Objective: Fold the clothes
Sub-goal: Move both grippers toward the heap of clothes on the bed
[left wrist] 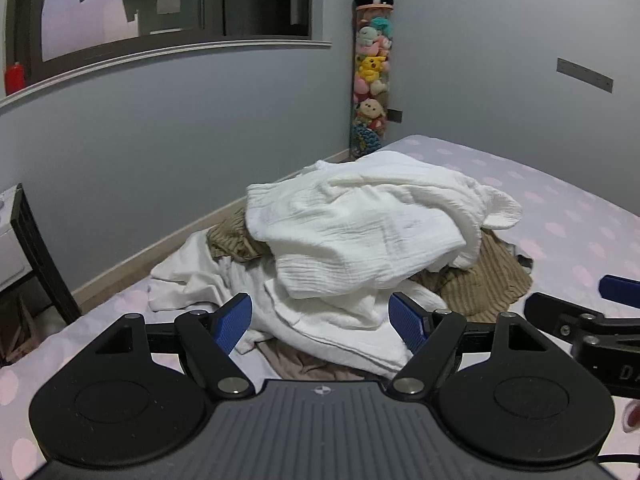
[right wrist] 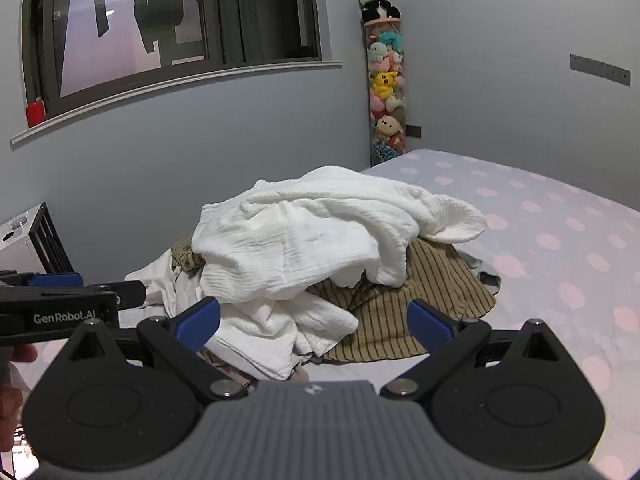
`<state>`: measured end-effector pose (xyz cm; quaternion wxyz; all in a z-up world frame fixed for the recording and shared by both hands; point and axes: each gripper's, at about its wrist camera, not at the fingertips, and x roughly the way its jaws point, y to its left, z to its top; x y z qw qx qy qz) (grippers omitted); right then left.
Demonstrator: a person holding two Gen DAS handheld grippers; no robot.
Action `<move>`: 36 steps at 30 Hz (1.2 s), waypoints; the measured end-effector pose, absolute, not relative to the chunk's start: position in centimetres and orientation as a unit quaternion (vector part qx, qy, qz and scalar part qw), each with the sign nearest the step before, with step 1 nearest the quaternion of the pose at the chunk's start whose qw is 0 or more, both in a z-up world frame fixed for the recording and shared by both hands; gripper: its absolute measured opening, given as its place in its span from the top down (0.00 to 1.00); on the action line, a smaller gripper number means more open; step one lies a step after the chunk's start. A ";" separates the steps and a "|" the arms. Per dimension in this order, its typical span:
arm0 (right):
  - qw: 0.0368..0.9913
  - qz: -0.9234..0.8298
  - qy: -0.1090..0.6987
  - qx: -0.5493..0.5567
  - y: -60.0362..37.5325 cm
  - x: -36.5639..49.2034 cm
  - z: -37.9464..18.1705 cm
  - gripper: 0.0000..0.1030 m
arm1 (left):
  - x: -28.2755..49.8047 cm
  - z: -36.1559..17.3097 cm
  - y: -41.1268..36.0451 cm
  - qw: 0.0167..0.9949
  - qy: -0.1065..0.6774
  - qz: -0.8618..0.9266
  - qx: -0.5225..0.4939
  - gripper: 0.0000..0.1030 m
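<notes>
A heap of clothes lies on the bed: a crinkled white garment (left wrist: pixel 360 224) (right wrist: pixel 304 236) on top, an olive striped garment (left wrist: pixel 480 280) (right wrist: pixel 404 316) beneath it, and more white cloth (left wrist: pixel 328 320) (right wrist: pixel 264 332) at the front. My left gripper (left wrist: pixel 320 322) hovers just before the heap with its blue pads wide apart and nothing between them. My right gripper (right wrist: pixel 314 322) is likewise open and empty in front of the heap. Each gripper shows at the edge of the other's view, the right gripper (left wrist: pixel 580 316) and the left gripper (right wrist: pixel 80 296).
The bed (right wrist: pixel 560 240) has a lilac sheet with pink dots, bare to the right of the heap. A tall column of plush toys (left wrist: pixel 370 76) stands in the wall corner. A dark-framed side table (left wrist: pixel 28 248) sits left of the bed, under a window (right wrist: pixel 180 20).
</notes>
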<state>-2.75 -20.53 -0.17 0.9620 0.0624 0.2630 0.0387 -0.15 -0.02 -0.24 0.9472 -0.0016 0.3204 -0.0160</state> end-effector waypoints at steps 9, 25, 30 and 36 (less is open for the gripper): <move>0.965 0.022 0.248 0.086 -21.7 -3.2 -0.1 0.03 | -1.0 0.2 -1.4 0.948 0.318 -0.026 0.000 0.27; 0.962 0.047 0.257 0.083 -22.2 -3.9 -1.4 0.03 | -1.2 -1.2 -3.4 0.945 0.327 -0.018 0.013 0.27; 0.960 0.056 0.264 0.076 -22.1 -3.7 -1.6 0.03 | -0.8 -1.5 -3.5 0.941 0.338 -0.018 0.003 0.27; 0.960 0.050 0.267 0.069 -22.1 -3.4 -1.8 0.03 | -0.3 -2.0 -3.5 0.938 0.346 -0.017 -0.001 0.27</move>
